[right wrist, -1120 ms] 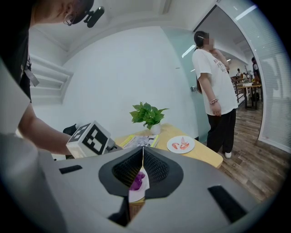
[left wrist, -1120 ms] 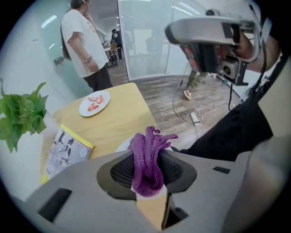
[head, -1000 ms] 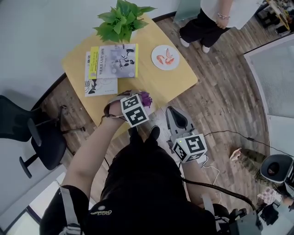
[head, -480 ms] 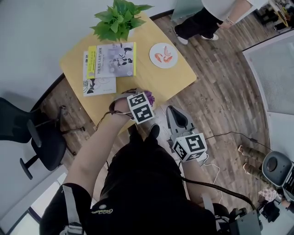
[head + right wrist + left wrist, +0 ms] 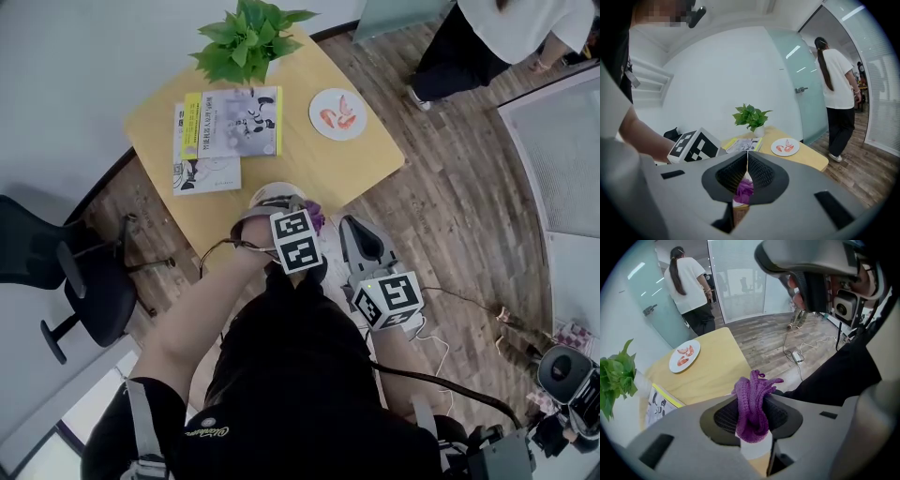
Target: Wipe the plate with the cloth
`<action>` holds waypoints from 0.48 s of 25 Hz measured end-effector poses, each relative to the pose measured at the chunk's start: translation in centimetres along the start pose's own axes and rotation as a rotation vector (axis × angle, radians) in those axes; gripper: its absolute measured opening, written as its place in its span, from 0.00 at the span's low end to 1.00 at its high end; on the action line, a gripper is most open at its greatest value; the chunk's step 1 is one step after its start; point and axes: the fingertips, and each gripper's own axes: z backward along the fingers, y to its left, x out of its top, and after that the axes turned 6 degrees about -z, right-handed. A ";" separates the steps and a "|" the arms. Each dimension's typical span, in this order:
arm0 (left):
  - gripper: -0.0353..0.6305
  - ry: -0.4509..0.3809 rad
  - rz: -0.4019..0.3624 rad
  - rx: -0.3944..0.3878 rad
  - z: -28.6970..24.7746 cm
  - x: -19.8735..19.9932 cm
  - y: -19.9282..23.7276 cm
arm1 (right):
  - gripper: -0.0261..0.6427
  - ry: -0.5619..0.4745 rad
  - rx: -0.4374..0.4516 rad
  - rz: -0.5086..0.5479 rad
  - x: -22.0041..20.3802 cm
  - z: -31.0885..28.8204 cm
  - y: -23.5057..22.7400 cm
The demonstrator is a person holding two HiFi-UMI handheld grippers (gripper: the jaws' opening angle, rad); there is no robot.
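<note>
A white plate (image 5: 337, 113) with red smears lies on the far right part of the yellow table (image 5: 309, 164); it also shows as plate (image 5: 684, 356) and plate (image 5: 785, 147). My left gripper (image 5: 298, 214) hovers at the table's near edge, shut on a purple knitted cloth (image 5: 315, 217). In the left gripper view the cloth (image 5: 752, 404) bulges out between the left gripper (image 5: 752, 401) pads. My right gripper (image 5: 355, 228) hangs off the table beside it, over the floor. Its jaws meet in a thin line with nothing between them, right gripper (image 5: 746, 161).
A potted green plant (image 5: 246, 39) stands at the table's far edge, and two books (image 5: 225, 131) lie left of the plate. A person (image 5: 487, 37) walks on the wood floor beyond the table. A black office chair (image 5: 56, 272) stands to the left. Cables (image 5: 450, 300) trail on the floor at right.
My left gripper has drifted right and nearer, carrying the purple cloth toward the right gripper. The person beyond the table has walked to the right. The right gripper has stayed put.
</note>
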 end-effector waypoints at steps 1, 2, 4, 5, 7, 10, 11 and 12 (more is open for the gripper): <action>0.24 -0.004 0.001 -0.007 0.1 0.0 -0.4 | 0.05 0.000 0.001 0.000 0.0 0.0 0.1; 0.24 -0.006 0.000 -0.014 0.2 0.0 -0.8 | 0.05 0.001 0.002 -0.001 0.0 0.0 0.1; 0.24 -0.005 -0.004 -0.029 0.2 -0.2 -1.6 | 0.05 0.003 0.003 -0.001 -0.1 -0.1 0.2; 0.25 -0.004 -0.007 -0.035 0.1 -0.4 -2.0 | 0.05 0.004 0.003 -0.002 -0.1 -0.2 0.2; 0.25 0.000 -0.012 -0.041 0.1 -0.7 -2.6 | 0.05 0.004 0.004 -0.002 -0.1 -0.2 0.2; 0.24 0.006 -0.012 -0.044 0.2 -1.1 -3.2 | 0.05 0.004 0.006 -0.002 -0.1 -0.2 0.2; 0.25 0.006 -0.009 -0.046 0.2 -1.2 -3.4 | 0.05 0.003 0.007 -0.002 -0.1 -0.2 0.2; 0.25 0.006 -0.006 -0.048 0.1 -1.3 -3.5 | 0.05 0.003 0.007 -0.001 -0.1 -0.2 0.3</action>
